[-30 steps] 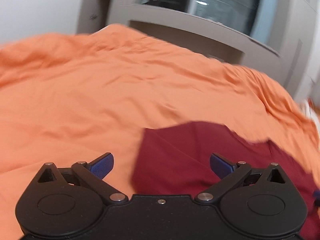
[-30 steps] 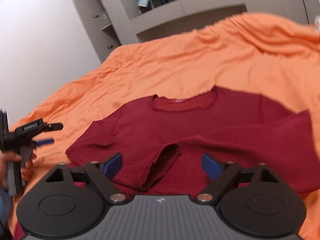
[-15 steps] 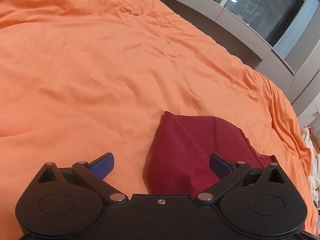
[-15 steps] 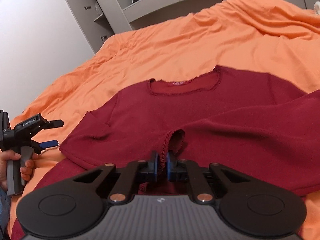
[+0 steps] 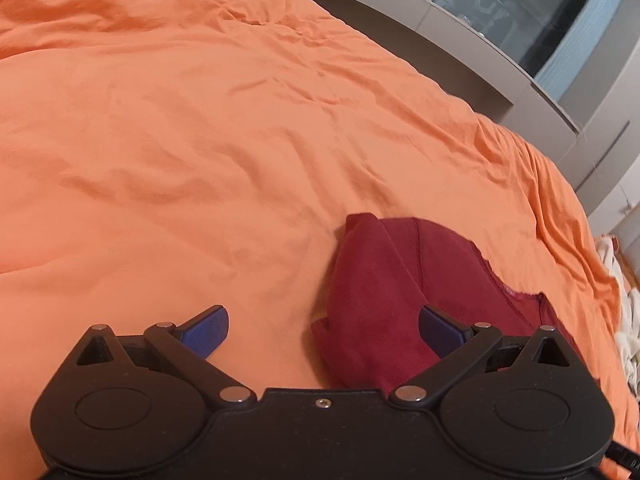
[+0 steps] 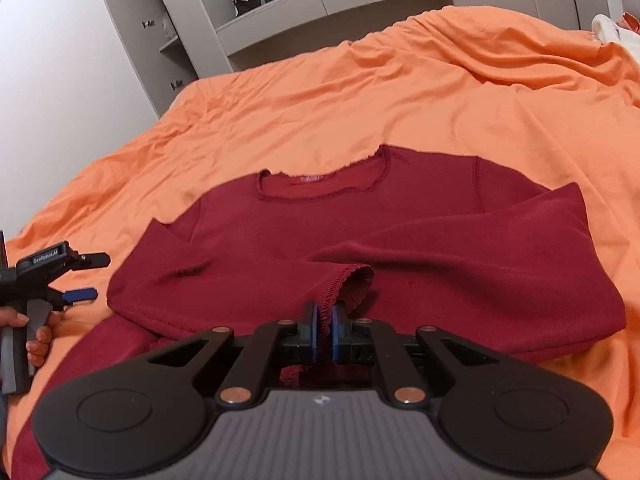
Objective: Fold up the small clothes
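**Q:** Bedding check: what is the work surface, and where is the garment?

**A:** Wrinkled orange bed cover (image 6: 400, 92), with grey cabinets (image 6: 280, 12) behind it. A dark red long-sleeved knit top (image 6: 280, 248) lies flat on the cover, neckline (image 6: 320, 190) toward the cabinets. Its right sleeve (image 6: 460, 240) is folded across the chest; the cuff (image 6: 352, 280) sits near the middle of the top.

**Q:** Gripper status?

**A:** Right gripper (image 6: 323, 330): blue pads (image 6: 314, 330) closed together, pinching the edge of that cuff. Left gripper (image 5: 322, 324): fingers (image 5: 206, 326) spread wide, holding nothing, hovering beside the left side of the top, where the left sleeve (image 5: 372, 300) shows as a doubled-over fold.

**Q:** Step in hand?

**A:** Judged: sleeve folding. The right sleeve is being placed across the body.

**Q:** Next move?

**A:** Likely: lay the cuff flat on the chest and release it. Then the left gripper needs to close on the left sleeve and bring it inward over the top. Keep the fabric low to avoid dragging the body of the top out of line.
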Motion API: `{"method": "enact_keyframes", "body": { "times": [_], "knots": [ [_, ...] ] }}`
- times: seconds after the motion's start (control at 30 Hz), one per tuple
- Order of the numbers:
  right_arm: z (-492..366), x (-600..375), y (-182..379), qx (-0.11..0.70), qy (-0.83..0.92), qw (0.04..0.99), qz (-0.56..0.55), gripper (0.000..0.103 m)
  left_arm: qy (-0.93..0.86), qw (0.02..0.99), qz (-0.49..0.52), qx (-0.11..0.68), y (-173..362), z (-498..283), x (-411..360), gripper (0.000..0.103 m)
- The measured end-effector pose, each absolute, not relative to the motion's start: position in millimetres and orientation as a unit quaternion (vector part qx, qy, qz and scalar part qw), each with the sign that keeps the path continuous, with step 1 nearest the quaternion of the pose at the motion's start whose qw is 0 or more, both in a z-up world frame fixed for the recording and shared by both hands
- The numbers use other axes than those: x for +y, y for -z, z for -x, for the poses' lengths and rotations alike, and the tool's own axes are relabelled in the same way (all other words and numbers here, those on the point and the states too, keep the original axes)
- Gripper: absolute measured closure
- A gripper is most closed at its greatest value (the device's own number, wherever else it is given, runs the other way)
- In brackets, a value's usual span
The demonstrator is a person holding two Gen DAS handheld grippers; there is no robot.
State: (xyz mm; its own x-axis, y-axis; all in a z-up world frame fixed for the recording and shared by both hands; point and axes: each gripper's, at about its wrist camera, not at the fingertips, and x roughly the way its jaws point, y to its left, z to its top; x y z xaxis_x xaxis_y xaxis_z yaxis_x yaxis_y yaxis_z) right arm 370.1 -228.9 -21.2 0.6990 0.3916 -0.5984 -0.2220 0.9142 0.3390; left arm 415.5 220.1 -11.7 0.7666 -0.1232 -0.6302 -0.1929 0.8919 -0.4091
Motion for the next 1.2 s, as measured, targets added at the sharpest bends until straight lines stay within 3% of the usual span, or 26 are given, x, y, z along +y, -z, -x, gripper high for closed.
{"method": "enact_keyframes", "body": {
  "times": [0.17, 0.27, 0.37, 0.4, 0.43, 0.53, 0.6, 0.87, 0.97, 1.0, 1.07, 1.13, 1.2],
  "knots": [
    [-368, -229, 24, 0.354, -0.169, 0.912, -0.12, 0.093, 0.003, 0.908, 0.199, 0.369, 19, -423, 207, 0.004],
    [-367, -230, 23, 0.354, -0.169, 0.912, -0.119, 0.093, 0.022, 0.905, 0.194, 0.379, 22, -425, 202, 0.022],
    [-367, -229, 22, 0.351, -0.17, 0.913, -0.114, 0.093, 0.032, 0.9, 0.196, 0.387, 24, -426, 199, 0.052],
    [-366, -229, 22, 0.35, -0.171, 0.914, -0.113, 0.094, 0.035, 0.899, 0.198, 0.39, 24, -426, 199, 0.067],
    [-366, -229, 21, 0.349, -0.171, 0.915, -0.111, 0.094, 0.037, 0.898, 0.199, 0.39, 24, -426, 198, 0.074],
    [-364, -228, 20, 0.346, -0.171, 0.917, -0.104, 0.094, 0.047, 0.905, 0.194, 0.376, 18, -422, 194, 0.089],
    [-364, -225, 20, 0.35, -0.169, 0.917, -0.095, 0.094, 0.036, 0.91, 0.192, 0.367, 11, -419, 192, 0.091],
    [-359, -229, 20, 0.365, -0.167, 0.912, -0.085, 0.09, -0.02, 0.906, 0.139, 0.4, 12, -423, 173, 0.088],
    [-354, -235, 19, 0.366, -0.169, 0.911, -0.084, 0.068, -0.02, 0.906, 0.141, 0.398, 8, -420, 174, 0.071],
    [-351, -237, 18, 0.365, -0.17, 0.911, -0.081, 0.059, -0.019, 0.906, 0.144, 0.397, 7, -419, 174, 0.06],
    [-344, -239, 16, 0.364, -0.174, 0.912, -0.071, 0.054, -0.015, 0.908, 0.143, 0.394, 5, -414, 173, 0.047],
    [-336, -241, 14, 0.365, -0.175, 0.913, -0.06, 0.042, -0.019, 0.91, 0.13, 0.393, 3, -409, 167, 0.03],
    [-327, -242, 13, 0.368, -0.176, 0.912, -0.047, 0.036, -0.025, 0.914, 0.112, 0.389, -1, -402, 161, 0.022]
  ]
}}
